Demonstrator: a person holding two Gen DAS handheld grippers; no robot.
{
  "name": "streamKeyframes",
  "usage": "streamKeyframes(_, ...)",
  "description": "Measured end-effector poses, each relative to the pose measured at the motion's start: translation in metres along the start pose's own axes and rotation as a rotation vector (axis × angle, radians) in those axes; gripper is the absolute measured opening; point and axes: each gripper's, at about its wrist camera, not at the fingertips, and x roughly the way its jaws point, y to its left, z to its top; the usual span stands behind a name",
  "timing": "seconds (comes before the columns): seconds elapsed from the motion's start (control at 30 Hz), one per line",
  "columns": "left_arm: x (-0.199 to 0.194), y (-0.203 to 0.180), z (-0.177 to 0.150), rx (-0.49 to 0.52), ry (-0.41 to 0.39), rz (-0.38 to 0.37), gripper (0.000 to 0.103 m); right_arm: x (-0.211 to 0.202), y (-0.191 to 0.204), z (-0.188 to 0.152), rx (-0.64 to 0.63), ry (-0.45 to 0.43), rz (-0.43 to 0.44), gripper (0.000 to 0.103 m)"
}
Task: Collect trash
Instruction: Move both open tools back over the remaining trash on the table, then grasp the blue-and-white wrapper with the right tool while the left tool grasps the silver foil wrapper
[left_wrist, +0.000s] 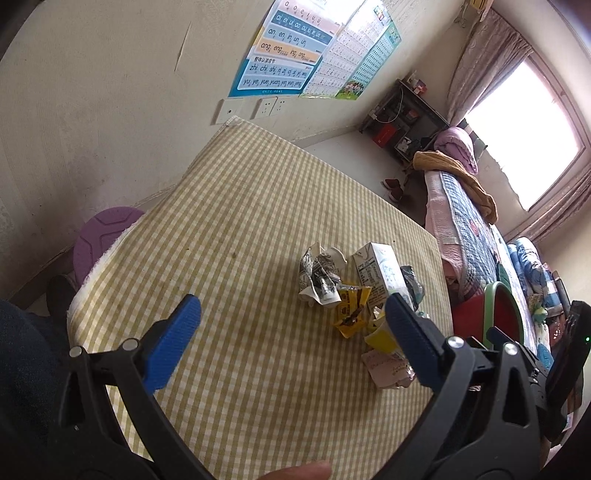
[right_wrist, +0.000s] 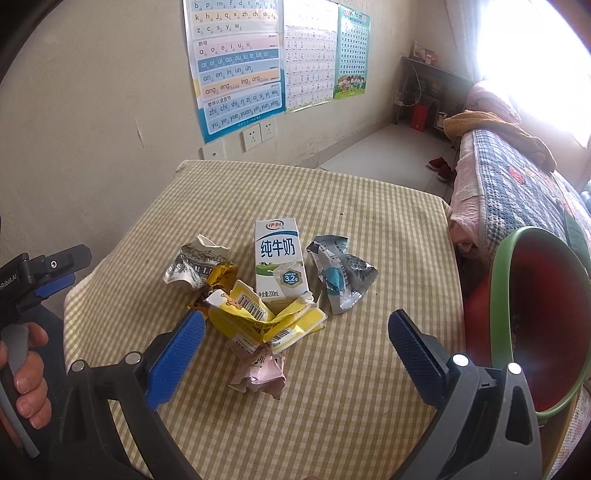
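Note:
A pile of trash lies on the checked table. A white milk carton stands upright, also in the left wrist view. Around it lie a crumpled grey-blue wrapper, a crumpled black-and-white paper, yellow packaging and a crumpled pink paper. My right gripper is open, above the table just in front of the pile. My left gripper is open and empty, left of the pile; it shows at the left edge of the right wrist view.
A red bin with a green rim stands off the table's right edge, also in the left wrist view. A bed lies beyond it. A purple stool sits at the table's left. The wall holds posters and sockets.

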Motion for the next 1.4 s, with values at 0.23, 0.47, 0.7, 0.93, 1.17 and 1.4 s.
streamKeyframes(0.23, 0.022, -0.016, 0.000, 0.040, 0.048, -0.008, 0.097, 0.011, -0.019, 0.006, 0.050, 0.004, -0.006, 0.096)
streamKeyframes(0.47, 0.048, -0.024, 0.007, 0.056, 0.096, 0.011, 0.097, 0.032, -0.036, 0.014, 0.083, 0.015, -0.008, 0.096)
streamKeyframes(0.7, 0.079, -0.030, 0.016, 0.095, 0.145, 0.047, 0.096, 0.067, -0.048, 0.025, 0.091, 0.054, -0.005, 0.096)
streamKeyframes(0.93, 0.105, -0.021, 0.009, 0.087, 0.194, 0.062, 0.080, 0.097, -0.051, 0.028, 0.055, 0.080, -0.025, 0.096)
streamKeyframes(1.17, 0.119, -0.021, 0.005, 0.111, 0.206, 0.057, 0.053, 0.121, -0.055, 0.027, 0.045, 0.105, -0.006, 0.096)
streamKeyframes(1.4, 0.119, -0.021, 0.003, 0.133, 0.194, 0.054, 0.040, 0.124, -0.061, 0.030, 0.075, 0.098, 0.022, 0.089)
